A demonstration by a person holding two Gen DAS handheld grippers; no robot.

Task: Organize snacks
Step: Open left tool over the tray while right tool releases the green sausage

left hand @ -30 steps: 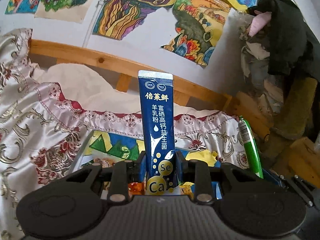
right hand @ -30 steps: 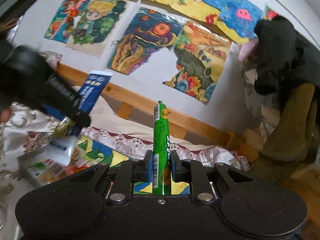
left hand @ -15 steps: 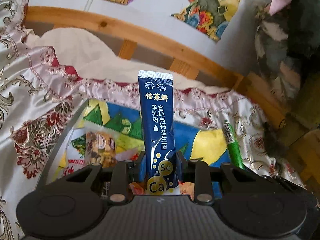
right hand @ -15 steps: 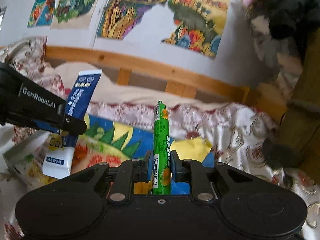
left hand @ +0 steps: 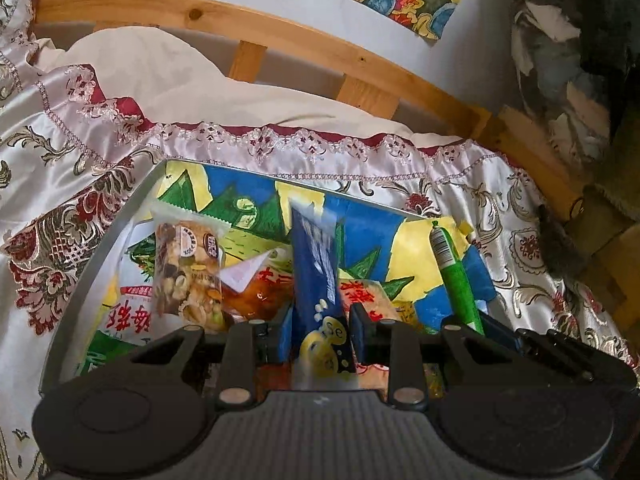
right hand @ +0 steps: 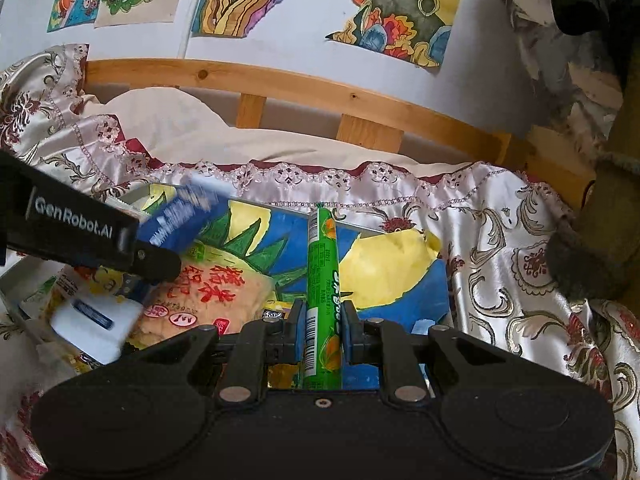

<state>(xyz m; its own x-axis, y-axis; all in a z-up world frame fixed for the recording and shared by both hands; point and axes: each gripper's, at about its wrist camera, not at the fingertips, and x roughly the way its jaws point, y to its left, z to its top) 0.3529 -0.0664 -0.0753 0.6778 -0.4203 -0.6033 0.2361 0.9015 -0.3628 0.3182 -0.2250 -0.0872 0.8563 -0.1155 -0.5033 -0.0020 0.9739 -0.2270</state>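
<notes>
My left gripper (left hand: 321,332) is shut on a dark blue powder sachet (left hand: 316,276), which stands up between the pads and looks blurred. It hangs low over a metal tray (left hand: 120,216) lined with a colourful drawing. In the tray lie a nut bar packet (left hand: 186,272), an orange snack packet (left hand: 256,292) and a rice cake packet (right hand: 208,296). My right gripper (right hand: 322,328) is shut on a green sausage stick (right hand: 322,272), upright over the tray's right part (right hand: 392,272). The left gripper (right hand: 152,260) and blue sachet (right hand: 180,216) show at the left of the right wrist view. The green stick (left hand: 456,280) shows at the right of the left wrist view.
The tray rests on a satin floral bedspread (right hand: 500,280). Behind it are a cream pillow (left hand: 192,76) and a wooden bed rail (left hand: 280,36) against a wall with drawings (right hand: 400,8). A dark heap of clothes (left hand: 580,40) stands at the right.
Both grippers have come down and tipped toward the tray, each still holding its snack. The tray's packets now fill the lower view, and the blue sachet leans and blurs.
</notes>
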